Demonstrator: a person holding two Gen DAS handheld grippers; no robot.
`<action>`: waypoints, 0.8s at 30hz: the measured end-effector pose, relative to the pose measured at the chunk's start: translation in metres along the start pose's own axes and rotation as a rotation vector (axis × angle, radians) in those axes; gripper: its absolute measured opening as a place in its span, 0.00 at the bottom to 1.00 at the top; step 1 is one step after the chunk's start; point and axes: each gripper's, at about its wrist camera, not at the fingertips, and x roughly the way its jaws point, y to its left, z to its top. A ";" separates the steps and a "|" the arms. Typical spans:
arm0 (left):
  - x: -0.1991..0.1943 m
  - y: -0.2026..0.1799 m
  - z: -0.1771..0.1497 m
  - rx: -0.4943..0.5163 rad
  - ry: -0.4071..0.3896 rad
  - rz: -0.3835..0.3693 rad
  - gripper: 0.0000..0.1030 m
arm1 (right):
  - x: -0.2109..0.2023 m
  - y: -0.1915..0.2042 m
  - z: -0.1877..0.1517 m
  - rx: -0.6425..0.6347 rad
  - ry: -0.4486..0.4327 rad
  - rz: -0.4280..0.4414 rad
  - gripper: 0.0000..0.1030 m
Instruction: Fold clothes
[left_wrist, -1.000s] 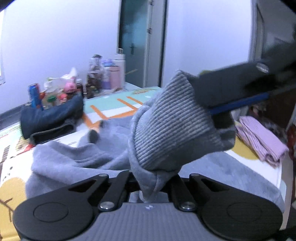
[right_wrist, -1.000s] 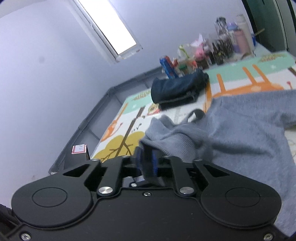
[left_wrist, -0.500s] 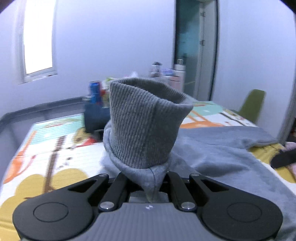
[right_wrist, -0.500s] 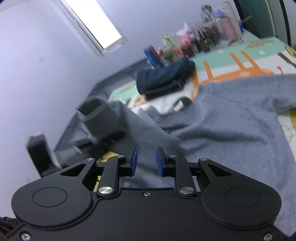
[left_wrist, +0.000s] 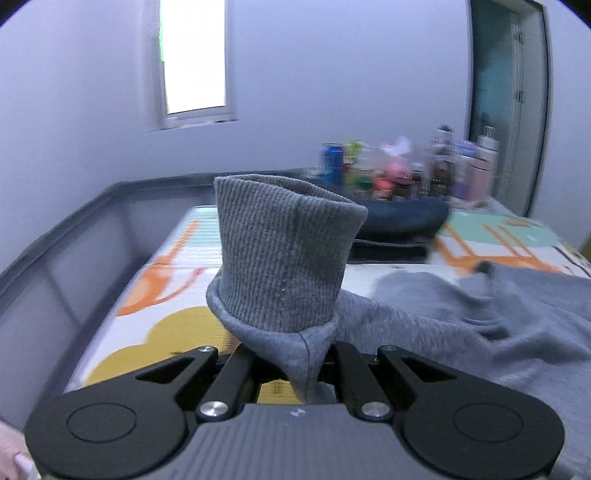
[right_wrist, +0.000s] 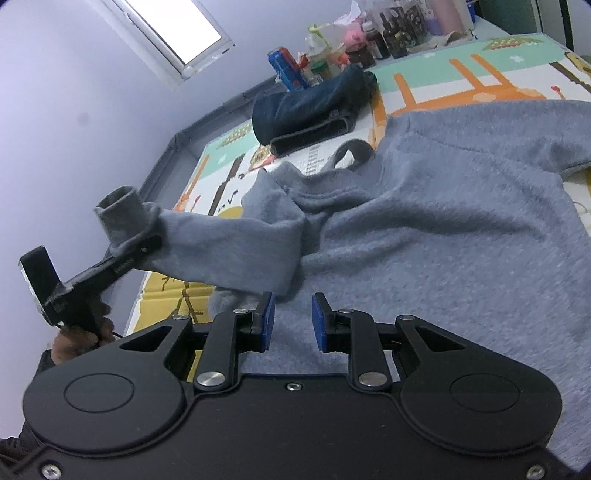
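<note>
A soft, fleecy grey sweatshirt lies spread over a glossy play mat printed with orange, yellow and mint-green cartoon shapes, its body flat and faintly rumpled, its neckline bunched into a ridge. One sleeve is drawn out sideways off the mat, and its ribbed knit cuff stands up like a short tube with the open mouth on top. The black left gripper is pressed together on the smooth fabric just below that cuff, pinching it into a narrow fold; in the right wrist view the same tool shows as a slim dark bar clamped across the sleeve end, with a hand gripping its handle at the left edge. The black right gripper hangs just above the sweatshirt's body, its blue-padded fingers spread with only fleece visible behind the gap; the left pad sits near the sleeve's lower fold, though contact cannot be made out. Beyond the sweatshirt a folded dark navy garment with a black band rests on the mat, and behind it a cluster of bottles, cans and small jars is blurred in the left wrist view. A low grey padded rail edges the mat. The sweatshirt's right side is cut off by both frames.
</note>
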 end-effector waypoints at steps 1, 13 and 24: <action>0.001 0.008 0.000 -0.011 0.001 0.023 0.03 | 0.002 0.001 0.000 -0.001 0.005 -0.002 0.21; -0.002 0.095 -0.003 -0.191 0.020 0.311 0.03 | 0.023 0.009 -0.005 -0.013 0.057 -0.023 0.21; -0.008 0.155 -0.021 -0.318 0.116 0.512 0.08 | 0.037 0.012 -0.004 -0.012 0.081 -0.042 0.21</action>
